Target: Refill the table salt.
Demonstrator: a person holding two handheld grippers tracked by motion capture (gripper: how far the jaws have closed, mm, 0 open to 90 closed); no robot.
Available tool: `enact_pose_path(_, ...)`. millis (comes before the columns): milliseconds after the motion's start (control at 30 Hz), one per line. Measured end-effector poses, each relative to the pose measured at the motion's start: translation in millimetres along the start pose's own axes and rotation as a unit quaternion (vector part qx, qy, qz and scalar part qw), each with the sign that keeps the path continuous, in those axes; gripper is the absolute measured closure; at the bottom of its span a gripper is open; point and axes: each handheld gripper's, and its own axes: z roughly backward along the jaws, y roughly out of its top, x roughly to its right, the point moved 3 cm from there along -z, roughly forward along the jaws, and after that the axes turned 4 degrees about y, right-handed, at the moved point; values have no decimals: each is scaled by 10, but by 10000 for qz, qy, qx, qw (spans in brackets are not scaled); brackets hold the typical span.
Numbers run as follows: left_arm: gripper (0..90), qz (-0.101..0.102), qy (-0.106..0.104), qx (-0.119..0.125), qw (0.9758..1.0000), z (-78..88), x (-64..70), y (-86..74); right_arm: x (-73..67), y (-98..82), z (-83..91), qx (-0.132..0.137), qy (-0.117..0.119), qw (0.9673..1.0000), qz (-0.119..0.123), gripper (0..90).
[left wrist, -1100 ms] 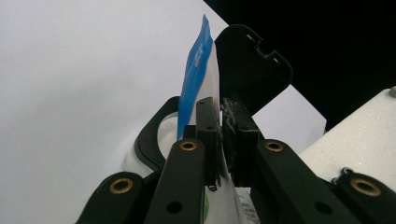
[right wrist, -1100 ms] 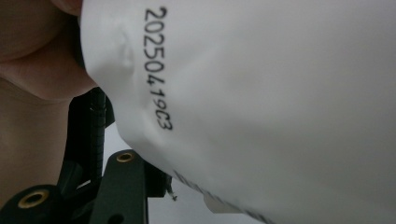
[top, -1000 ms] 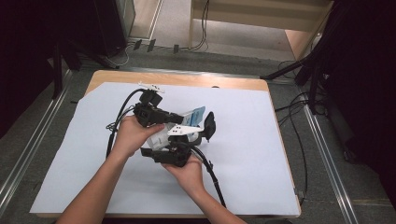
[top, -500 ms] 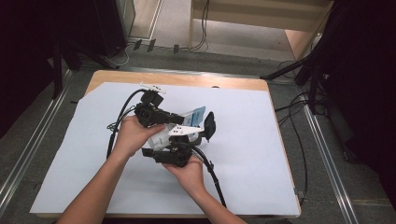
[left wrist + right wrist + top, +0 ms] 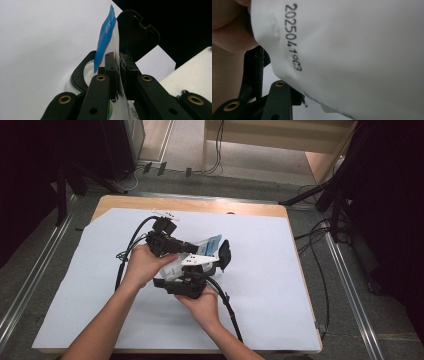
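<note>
Little has shifted: right gripper (image 5: 220, 256) fingers have just closed further around the white-and-blue plastic packet (image 5: 207, 245); left gripper (image 5: 119, 61) clamps its edge. Uneven pulling could tear it.

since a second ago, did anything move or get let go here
Almost nothing. The right hand-held gripper has just been closing its jaws a little further, with the white pouch between them. The left hand-held gripper stays clamped on the pouch's edge, and both hands kept their places over the table.
</note>
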Motion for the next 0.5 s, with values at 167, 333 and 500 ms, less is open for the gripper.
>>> enact_pose_path(167, 856, -36, 18, -3, 10000, 22, 14, 8, -11, 3, 16, 78, -36, 10000, 44, 601)
enact_pose_path(333, 854, -57, 24, 66, 10000, 56, 43, 23, -38, 28, 29, 172, -42, 9998, 107, 611)
enact_pose_path(500, 854, -52, 45, 62, 10000, 83, 41, 33, -48, 47, 23, 209, 56, 9998, 42, 616)
